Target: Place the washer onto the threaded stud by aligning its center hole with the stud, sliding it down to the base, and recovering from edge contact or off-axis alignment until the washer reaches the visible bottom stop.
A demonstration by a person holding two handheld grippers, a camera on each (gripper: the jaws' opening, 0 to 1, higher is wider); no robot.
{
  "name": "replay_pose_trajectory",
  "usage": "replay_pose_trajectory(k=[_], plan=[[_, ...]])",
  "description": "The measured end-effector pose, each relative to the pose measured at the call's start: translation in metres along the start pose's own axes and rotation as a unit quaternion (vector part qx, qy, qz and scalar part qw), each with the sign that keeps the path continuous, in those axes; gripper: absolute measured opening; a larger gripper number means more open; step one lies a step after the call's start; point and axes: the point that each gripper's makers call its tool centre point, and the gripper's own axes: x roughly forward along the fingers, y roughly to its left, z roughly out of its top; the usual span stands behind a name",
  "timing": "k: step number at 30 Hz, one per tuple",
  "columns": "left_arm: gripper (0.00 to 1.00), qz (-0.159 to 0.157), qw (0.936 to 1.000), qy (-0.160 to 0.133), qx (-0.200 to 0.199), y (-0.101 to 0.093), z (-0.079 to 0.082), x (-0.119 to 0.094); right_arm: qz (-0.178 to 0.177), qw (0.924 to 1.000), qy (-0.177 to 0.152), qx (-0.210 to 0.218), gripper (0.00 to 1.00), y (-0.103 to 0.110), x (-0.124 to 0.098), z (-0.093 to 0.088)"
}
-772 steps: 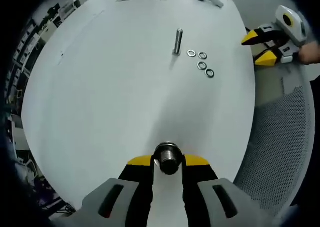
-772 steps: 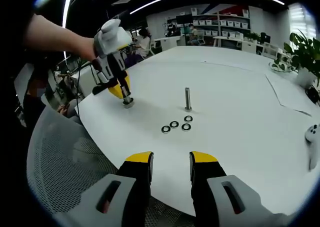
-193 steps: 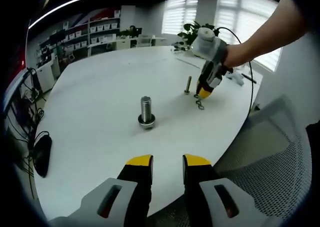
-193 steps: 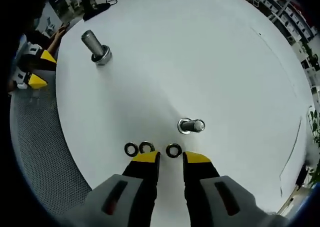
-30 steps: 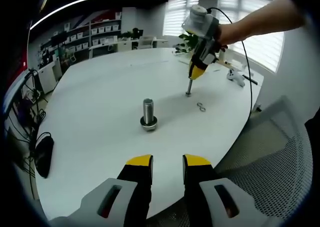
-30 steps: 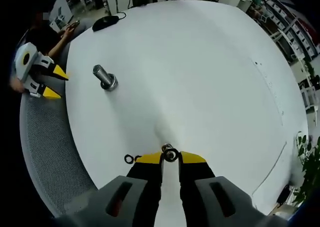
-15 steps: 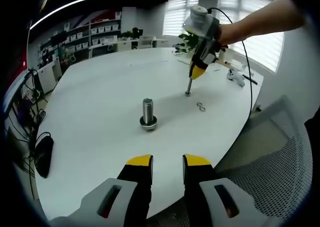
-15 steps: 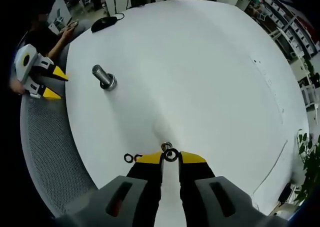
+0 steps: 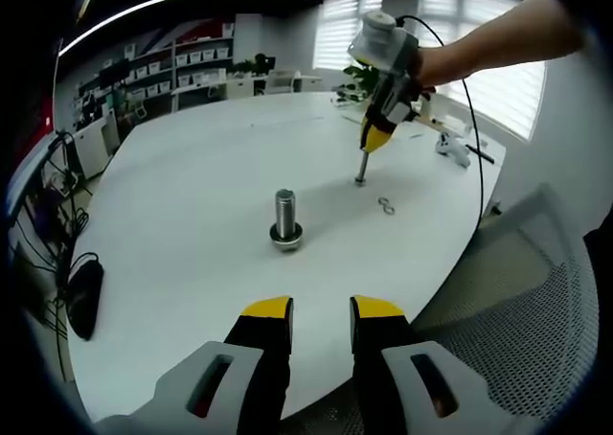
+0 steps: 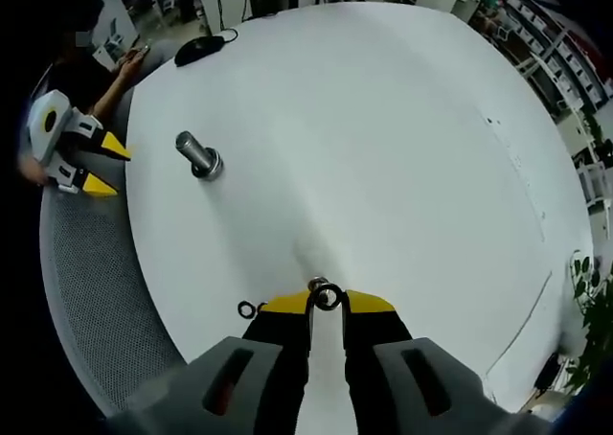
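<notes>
In the right gripper view my right gripper (image 10: pixel 327 303) is shut on a small steel washer (image 10: pixel 329 298). The top of the thin threaded stud (image 10: pixel 315 285) shows just beyond the washer, touching or nearly touching its edge. In the left gripper view that right gripper (image 9: pixel 374 140) hangs point-down over the thin stud (image 9: pixel 361 171), which stands upright on the white table (image 9: pixel 192 176). Two loose washers (image 9: pixel 385 205) lie just right of the stud. My left gripper (image 9: pixel 321 312) is open and holds nothing, near the table's edge.
A thick bolt (image 9: pixel 285 220) stands head-down mid-table, also seen as the thick bolt (image 10: pixel 199 156). One loose washer (image 10: pixel 248 309) lies left of my right jaws. A black mouse (image 10: pixel 201 44) rests far off. A mesh chair (image 9: pixel 536 291) borders the table.
Almost nothing has moved. The right gripper has stayed over the stud top with the washer, shifting only slightly. The left gripper is still.
</notes>
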Motion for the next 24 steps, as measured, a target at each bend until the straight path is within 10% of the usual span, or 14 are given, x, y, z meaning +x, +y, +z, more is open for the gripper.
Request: replay_pose_trajectory(k=[24], plan=[[0.21, -0.003, 1.0, 0.001, 0.001, -0.0009, -0.0004, 0.0011, 0.001, 0.9998, 0.009, -0.019, 0.14, 0.0029, -0.0003, -0.0038]])
